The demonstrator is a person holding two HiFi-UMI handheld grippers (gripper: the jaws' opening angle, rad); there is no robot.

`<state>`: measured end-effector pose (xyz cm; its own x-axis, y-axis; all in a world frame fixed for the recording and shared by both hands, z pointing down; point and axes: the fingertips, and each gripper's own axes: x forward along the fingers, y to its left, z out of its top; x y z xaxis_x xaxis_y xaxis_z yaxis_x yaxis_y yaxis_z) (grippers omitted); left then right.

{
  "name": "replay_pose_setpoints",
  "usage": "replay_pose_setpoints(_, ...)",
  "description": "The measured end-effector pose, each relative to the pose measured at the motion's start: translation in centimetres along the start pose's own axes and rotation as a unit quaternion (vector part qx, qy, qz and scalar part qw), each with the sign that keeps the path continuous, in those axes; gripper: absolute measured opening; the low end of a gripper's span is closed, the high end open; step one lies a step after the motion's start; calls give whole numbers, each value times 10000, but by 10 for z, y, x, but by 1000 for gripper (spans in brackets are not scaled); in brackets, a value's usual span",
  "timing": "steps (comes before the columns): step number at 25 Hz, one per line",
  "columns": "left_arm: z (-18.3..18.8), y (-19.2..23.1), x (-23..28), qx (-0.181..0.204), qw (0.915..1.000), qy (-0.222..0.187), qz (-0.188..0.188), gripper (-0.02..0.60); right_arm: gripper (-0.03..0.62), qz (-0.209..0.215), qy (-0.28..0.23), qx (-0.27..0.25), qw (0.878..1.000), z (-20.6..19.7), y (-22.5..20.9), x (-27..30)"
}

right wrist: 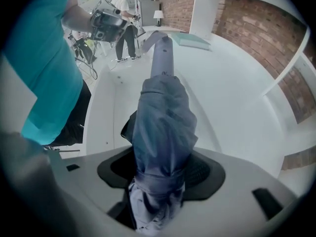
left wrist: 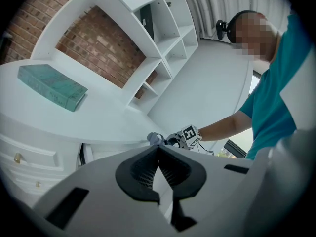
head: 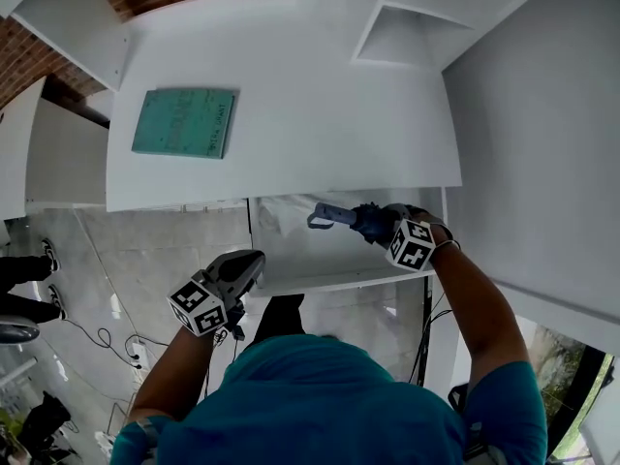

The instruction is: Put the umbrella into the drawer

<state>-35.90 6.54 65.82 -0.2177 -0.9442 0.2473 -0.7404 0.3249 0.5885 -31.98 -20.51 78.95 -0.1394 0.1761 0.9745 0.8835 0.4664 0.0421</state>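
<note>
A folded blue-grey umbrella [head: 334, 216] hangs level over the open white drawer [head: 329, 281] under the desk. My right gripper [head: 373, 221] is shut on its cloth body. In the right gripper view the umbrella [right wrist: 163, 127] fills the space between the jaws of the right gripper [right wrist: 163, 174], and its grey handle [right wrist: 162, 58] points away. My left gripper [head: 254, 260] floats by the drawer's front left corner, shut with nothing held. In its own view the left gripper [left wrist: 158, 148] has its pads touching, with the umbrella's end [left wrist: 154, 138] seen beyond.
A teal book [head: 184, 122] lies on the white desk top [head: 320, 95]. White shelves [head: 426, 17] stand at the back right against a brick wall. Cables and a person's shoes [head: 29, 260] are on the floor at left. A person [right wrist: 123, 4] stands far off.
</note>
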Motion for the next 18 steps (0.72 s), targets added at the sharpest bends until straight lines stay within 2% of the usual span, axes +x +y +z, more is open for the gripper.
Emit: replay_pose_setpoints(18,-22,25,2,-213,9994,256,18,15,268,497,870,-364,9943,-16,25,98)
